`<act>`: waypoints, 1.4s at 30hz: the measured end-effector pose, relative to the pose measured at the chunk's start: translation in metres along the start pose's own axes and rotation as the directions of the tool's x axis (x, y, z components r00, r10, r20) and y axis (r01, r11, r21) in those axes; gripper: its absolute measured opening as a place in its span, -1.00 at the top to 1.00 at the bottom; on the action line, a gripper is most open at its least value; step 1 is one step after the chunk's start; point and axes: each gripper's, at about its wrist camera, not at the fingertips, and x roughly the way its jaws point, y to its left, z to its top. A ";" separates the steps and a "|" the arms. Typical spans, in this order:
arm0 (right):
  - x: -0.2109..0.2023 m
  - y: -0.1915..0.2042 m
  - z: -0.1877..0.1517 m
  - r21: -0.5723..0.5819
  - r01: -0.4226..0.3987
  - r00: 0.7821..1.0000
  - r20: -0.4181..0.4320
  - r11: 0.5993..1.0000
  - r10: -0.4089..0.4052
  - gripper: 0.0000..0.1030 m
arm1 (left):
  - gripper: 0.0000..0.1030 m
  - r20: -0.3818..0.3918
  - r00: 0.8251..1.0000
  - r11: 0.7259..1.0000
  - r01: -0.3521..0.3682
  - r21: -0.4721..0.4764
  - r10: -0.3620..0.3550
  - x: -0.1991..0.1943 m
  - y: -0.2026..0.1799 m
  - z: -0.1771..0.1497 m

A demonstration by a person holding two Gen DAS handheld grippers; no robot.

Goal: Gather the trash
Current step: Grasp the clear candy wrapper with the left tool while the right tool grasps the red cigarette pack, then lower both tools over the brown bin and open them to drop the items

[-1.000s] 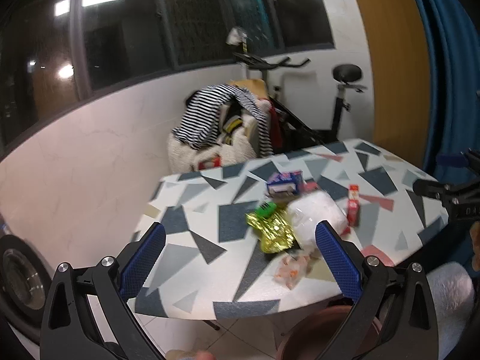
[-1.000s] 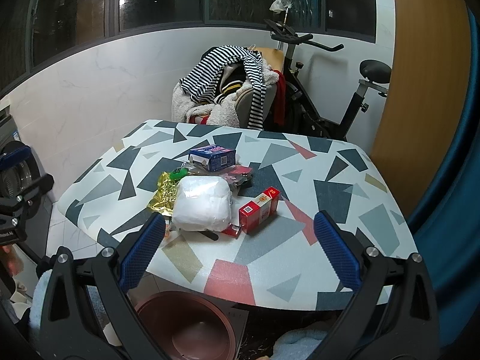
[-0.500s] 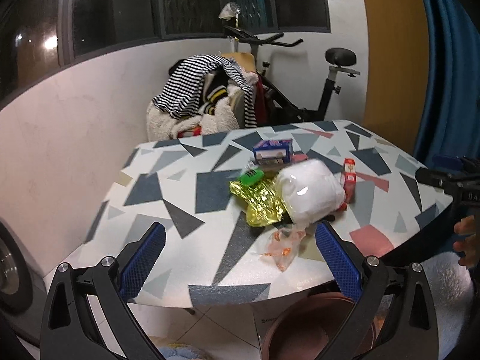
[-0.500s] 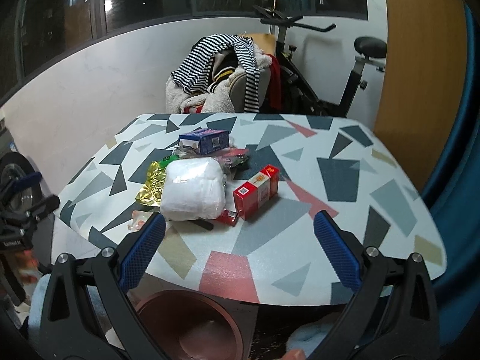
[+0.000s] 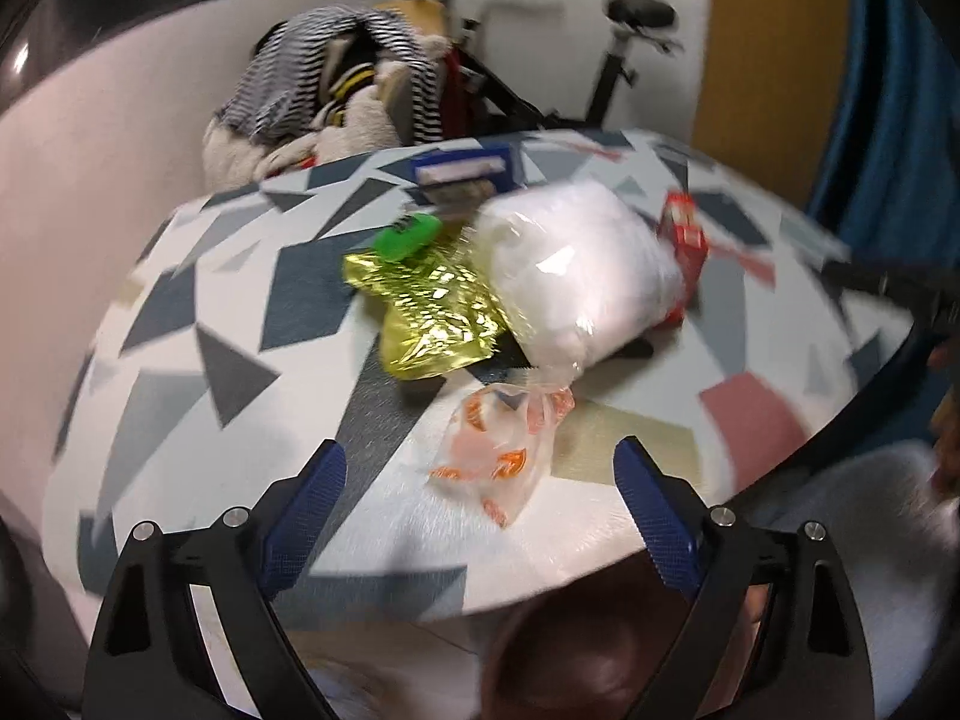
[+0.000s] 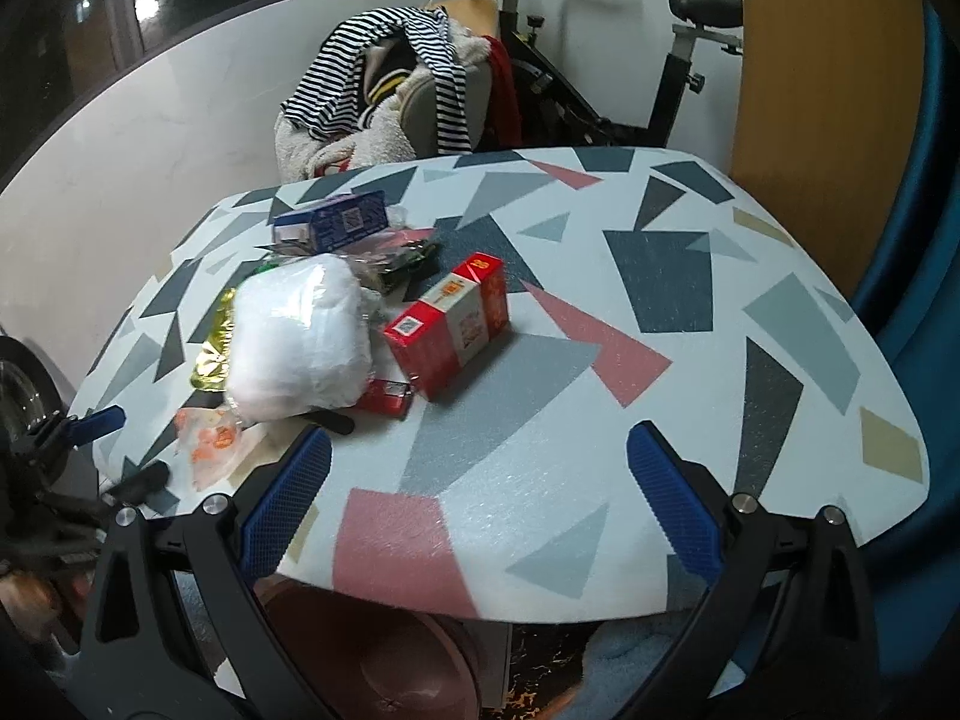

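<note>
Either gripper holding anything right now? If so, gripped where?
Nothing is held. The left gripper and the right gripper are both open and empty, hovering at the table's near edge; the trash is untouched.

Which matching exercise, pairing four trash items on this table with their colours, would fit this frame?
Items:
1. crumpled foil wrapper
2. puffy plastic bag
3. upright carton
4. flat box at the far side

Colours:
A. blue
B. red
C. gold
D. white

Pairs: 1-C, 2-D, 3-B, 4-A
</note>
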 end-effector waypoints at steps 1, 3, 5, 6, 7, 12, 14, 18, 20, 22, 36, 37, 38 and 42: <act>0.003 -0.001 0.001 0.001 0.001 1.000 -0.004 1.000 -0.001 -0.89 | -0.72 -0.011 1.000 0.999 -0.015 0.034 0.015 0.010 -0.005 0.001; 0.010 -0.004 0.002 0.001 0.000 1.000 -0.011 1.000 0.000 -0.89 | -0.72 -0.034 0.999 0.997 -0.028 0.065 0.030 0.027 -0.009 0.003; 0.016 -0.005 0.003 0.001 -0.006 1.000 -0.015 1.000 0.006 -0.89 | -0.63 -0.053 0.998 0.997 -0.031 0.070 0.035 0.040 -0.007 0.006; 0.020 -0.005 0.006 0.003 -0.017 1.000 -0.013 1.000 0.017 -0.89 | -0.26 -0.068 0.997 0.998 -0.019 0.064 0.023 0.047 -0.004 0.007; 0.024 -0.006 0.009 0.009 -0.029 1.000 -0.010 1.000 0.029 -0.89 | 0.05 -0.078 0.997 0.998 -0.003 0.056 0.008 0.049 -0.002 0.008; 0.049 -0.009 0.035 0.075 -0.105 0.994 0.006 0.992 0.105 -0.89 | 0.48 -0.043 0.998 0.998 0.053 -0.014 -0.054 0.041 0.015 0.008; 0.064 -0.008 0.047 0.109 -0.118 0.993 0.000 0.987 0.119 -0.88 | 0.49 -0.027 0.997 0.997 0.064 -0.034 -0.065 0.034 0.018 0.008; 0.104 -0.005 0.069 0.174 -0.087 0.993 -0.061 0.981 0.099 -0.61 | 0.49 -0.017 0.996 0.994 0.092 -0.058 -0.093 0.023 0.023 0.010; 0.123 -0.006 0.073 0.212 -0.070 0.987 -0.124 0.975 0.098 -0.42 | 0.49 -0.016 0.996 0.994 0.090 -0.060 -0.091 0.018 0.023 0.010; 0.131 -0.005 0.072 0.220 -0.064 0.980 -0.170 0.973 0.103 -0.19 | 0.49 -0.002 0.995 0.993 0.095 -0.071 -0.095 0.010 0.027 0.009; 0.044 -0.004 0.030 0.133 -0.167 0.981 -0.076 0.977 0.178 0.50 | 0.49 0.084 0.976 0.975 0.207 -0.078 -0.200 -0.058 0.015 -0.006; 0.037 -0.003 0.024 0.120 -0.173 0.981 -0.068 0.978 0.182 0.50 | 0.49 0.082 0.976 0.975 0.210 -0.075 -0.204 -0.060 0.012 -0.009; 0.027 -0.001 0.015 0.105 -0.182 0.980 -0.060 0.978 0.189 0.50 | 0.49 0.080 0.975 0.974 0.215 -0.074 -0.209 -0.063 0.009 -0.014; 0.003 0.004 -0.010 0.082 -0.205 0.977 -0.037 0.975 0.209 0.50 | 0.49 0.046 0.971 0.970 0.237 -0.058 -0.234 -0.070 -0.008 -0.038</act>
